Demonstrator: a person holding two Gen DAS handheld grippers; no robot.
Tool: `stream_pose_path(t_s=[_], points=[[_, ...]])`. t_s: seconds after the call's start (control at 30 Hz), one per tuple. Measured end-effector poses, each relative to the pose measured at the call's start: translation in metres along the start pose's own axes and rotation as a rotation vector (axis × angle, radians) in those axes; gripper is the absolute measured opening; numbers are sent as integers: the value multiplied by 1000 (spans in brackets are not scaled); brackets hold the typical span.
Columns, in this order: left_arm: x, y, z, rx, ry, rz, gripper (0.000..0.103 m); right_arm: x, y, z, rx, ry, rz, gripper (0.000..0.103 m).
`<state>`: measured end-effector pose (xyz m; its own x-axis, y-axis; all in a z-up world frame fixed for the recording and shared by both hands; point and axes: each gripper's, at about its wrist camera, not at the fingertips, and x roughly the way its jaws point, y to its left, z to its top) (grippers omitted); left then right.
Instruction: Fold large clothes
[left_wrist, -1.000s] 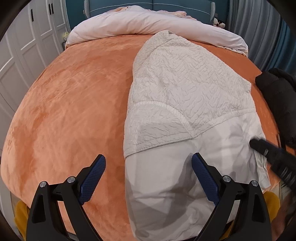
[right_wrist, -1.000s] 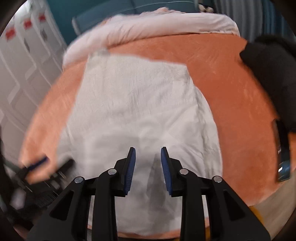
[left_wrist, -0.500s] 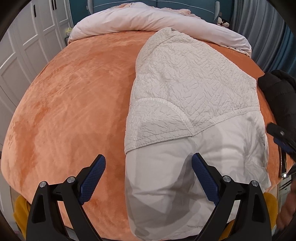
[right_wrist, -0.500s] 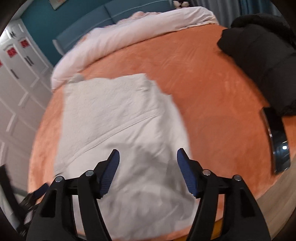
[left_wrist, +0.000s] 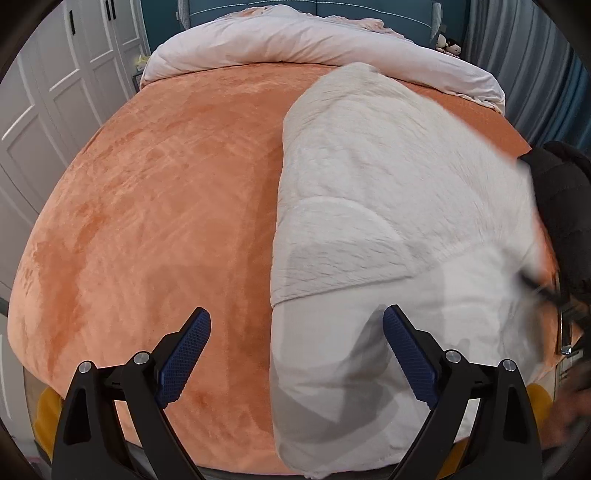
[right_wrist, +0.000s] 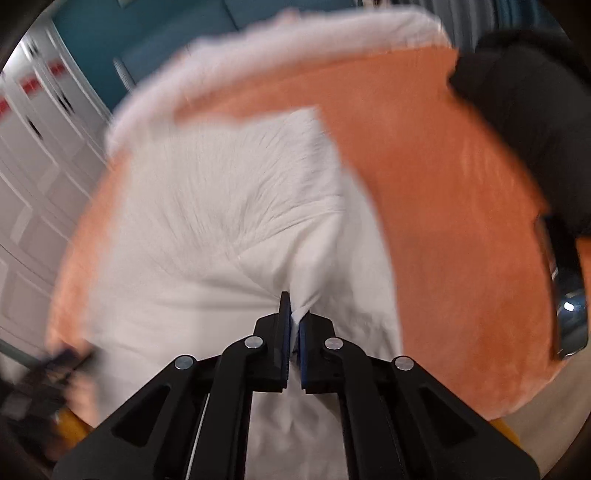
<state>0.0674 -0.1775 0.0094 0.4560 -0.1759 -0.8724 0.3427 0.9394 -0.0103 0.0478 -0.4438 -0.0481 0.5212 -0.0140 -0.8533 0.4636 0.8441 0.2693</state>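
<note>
Garment (left_wrist: 388, 192) first, from the left wrist view: a large pale piece, crinkle-textured on its upper layer with a smooth white lining showing at the near end, lies folded lengthwise on the orange bed cover (left_wrist: 155, 206). It runs from under the right-hand jaw of the left gripper (left_wrist: 297, 334) away toward the rolled pink duvet (left_wrist: 314, 48). The jaws stand wide apart and hold nothing; the garment's long folded edge passes between them, nearer the right one. Off past the right jaw sits a black jacket (left_wrist: 565, 199), and the other tool shows there only as a dark blur

From the right wrist view, much blurred: the right gripper (right_wrist: 293, 325) has its jaws pinched together on a small tuck of the white lining (right_wrist: 303, 295), right at the tips, with creases fanning away from them. The garment (right_wrist: 221, 206) spreads ahead and to the left of the jaws, the bare bed cover (right_wrist: 443, 221) to the right

By the look of it the cloth is soft, limp and fairly light but bulky, so it should sag and drag from a single pinch. A sound hold would be the doubled near hem or a corner, one tool at each end, taking both layers, since the smooth lining may slip
</note>
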Motion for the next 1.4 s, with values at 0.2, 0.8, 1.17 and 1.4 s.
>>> stream_pose_path(t_s=[0.2,0.8,1.17,1.4], points=[[1,-11,-1,46,-12,41,96,5,17,6,-66,8,-64,8],[26,-20,52,-29,24,-48,98,17,-20,43,92,42,9,82],[56,-26,59,-62,-19,-133,98,58,-53,31,249,99,215,94],[60,-18,58,-78,-46,-168,98,64,-53,30,230,76,279,92]])
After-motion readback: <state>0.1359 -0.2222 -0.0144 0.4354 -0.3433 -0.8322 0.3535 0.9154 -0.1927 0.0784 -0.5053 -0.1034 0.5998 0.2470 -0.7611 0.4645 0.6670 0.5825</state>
